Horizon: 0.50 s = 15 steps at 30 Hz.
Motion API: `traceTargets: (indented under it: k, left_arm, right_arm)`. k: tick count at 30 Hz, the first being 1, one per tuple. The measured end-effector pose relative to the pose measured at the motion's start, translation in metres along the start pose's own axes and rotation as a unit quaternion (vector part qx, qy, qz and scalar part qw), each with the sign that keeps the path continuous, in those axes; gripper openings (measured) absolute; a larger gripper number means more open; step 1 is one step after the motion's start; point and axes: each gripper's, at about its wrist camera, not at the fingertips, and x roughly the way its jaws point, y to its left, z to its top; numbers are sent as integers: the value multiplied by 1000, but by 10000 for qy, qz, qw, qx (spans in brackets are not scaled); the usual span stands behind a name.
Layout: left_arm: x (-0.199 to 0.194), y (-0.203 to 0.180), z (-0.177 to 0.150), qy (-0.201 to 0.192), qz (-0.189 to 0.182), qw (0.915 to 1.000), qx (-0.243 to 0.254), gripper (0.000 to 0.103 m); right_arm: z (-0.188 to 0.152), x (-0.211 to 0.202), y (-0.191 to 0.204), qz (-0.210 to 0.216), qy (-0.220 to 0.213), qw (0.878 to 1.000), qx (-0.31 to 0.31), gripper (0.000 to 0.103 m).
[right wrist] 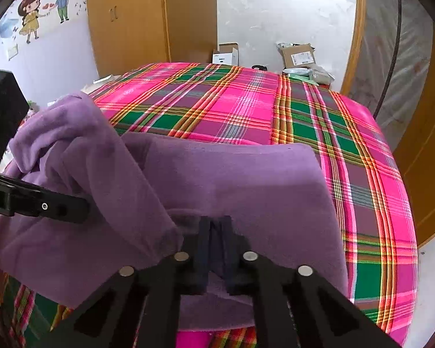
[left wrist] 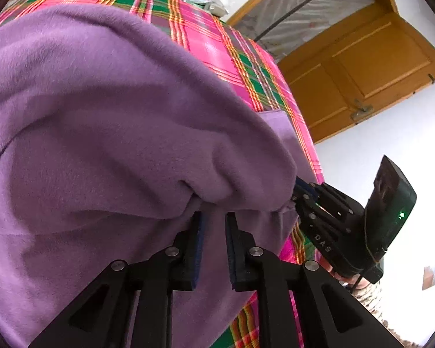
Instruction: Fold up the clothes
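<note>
Both tongs are busy with one soft purple fleece garment (right wrist: 246, 179) that lies on a surface covered by a pink, green and yellow plaid cloth (right wrist: 217, 101). The right tongs (right wrist: 216, 226) have their dark pads drawn close together with a fold of the fleece pinched between them at the garment's near edge. From these tongs the fleece spreads flat ahead and to the right, ending in a straight far edge, with the plaid cloth beyond it and to the right.

To the left of the right tongs the fleece is lifted into a bunched, drooping fold, and the left tongs (right wrist: 72, 210) reach into it from the side.

In the left wrist view, the left tongs (left wrist: 214, 220) have their fingers (left wrist: 198, 246) standing a little apart with their tips tucked under the hanging edge of the raised fleece; whether they actually grip the cloth cannot be told. The right tongs (left wrist: 300, 194) come in just to the right, their tips buried in the same purple edge.

Far ahead of the right tongs, past the plaid cloth, sit an open brown cardboard box (right wrist: 298, 55) and a small white box (right wrist: 226, 55) against a white wall.
</note>
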Motion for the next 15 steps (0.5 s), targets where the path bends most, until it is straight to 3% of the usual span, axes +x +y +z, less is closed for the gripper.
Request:
traceTargets:
  k: [5, 15]
  left_arm:
    - [-1, -3, -3, -18, 7, 10000, 7, 15]
    - [-1, -13, -2, -113, 12, 9999, 64, 15]
  right_arm:
    - [-1, -11, -6, -62, -240, 9994, 222, 4]
    - [4, -37, -42, -683, -690, 9918, 837, 4]
